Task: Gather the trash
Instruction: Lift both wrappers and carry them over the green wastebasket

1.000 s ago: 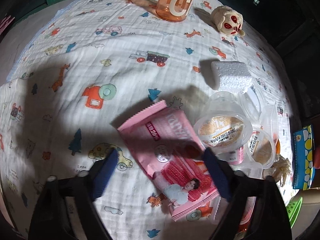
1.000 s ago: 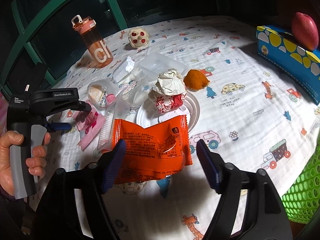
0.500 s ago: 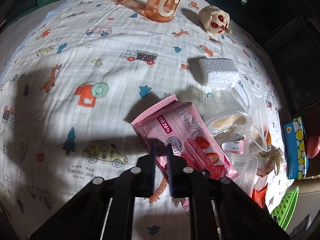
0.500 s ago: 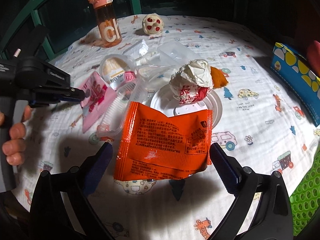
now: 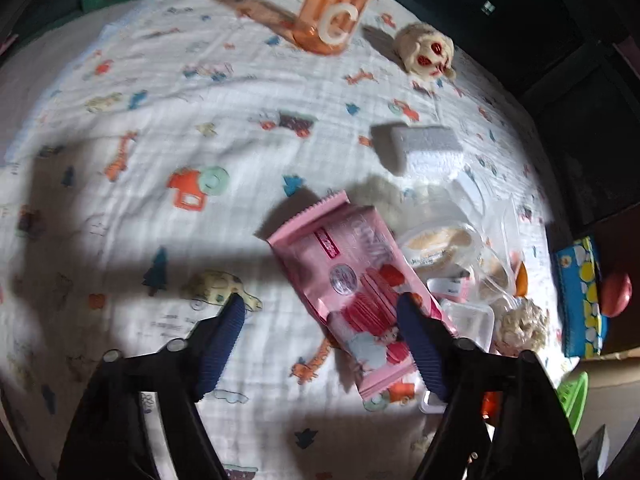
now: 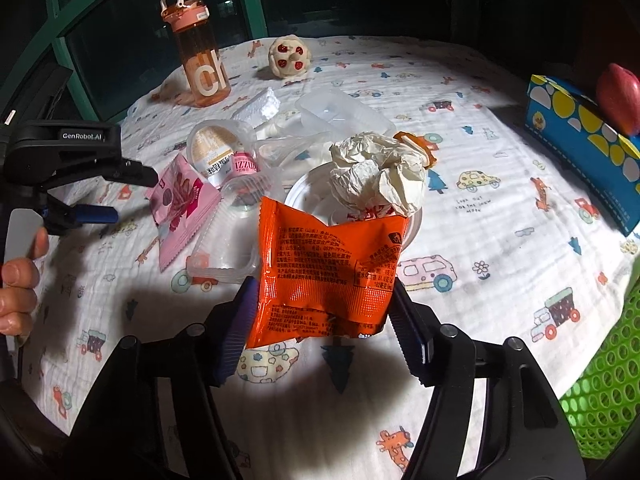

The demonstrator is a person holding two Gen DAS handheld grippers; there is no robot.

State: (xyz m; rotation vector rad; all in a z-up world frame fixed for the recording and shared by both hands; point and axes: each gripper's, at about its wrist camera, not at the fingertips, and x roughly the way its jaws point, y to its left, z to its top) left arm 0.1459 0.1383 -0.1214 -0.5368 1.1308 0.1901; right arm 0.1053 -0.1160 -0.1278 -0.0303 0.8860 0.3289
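A pink snack wrapper point(image 5: 356, 272) lies flat on the patterned cloth; it also shows in the right wrist view point(image 6: 180, 204). My left gripper point(image 5: 320, 312) is open above its near end, the right finger over the wrapper, the left finger over bare cloth. It shows from the side in the right wrist view point(image 6: 120, 192). My right gripper point(image 6: 320, 296) is closed against both sides of an orange snack wrapper point(image 6: 324, 272), held upright above the cloth. Crumpled paper point(image 6: 380, 176) sits on a white plate point(image 6: 414, 222) behind it.
Clear plastic cups and lids point(image 6: 224, 152) lie beside the pink wrapper. A foam block point(image 5: 424, 148), an orange bottle point(image 6: 196, 52) and a small plush toy point(image 6: 290, 58) stand farther back. A blue box with an apple point(image 6: 580, 128) is right. A green basket point(image 6: 600, 384) is at lower right.
My left gripper was shut on the pink wrapper half a second ago and has opened, leaving it on the cloth. My right gripper has closed in on the orange wrapper.
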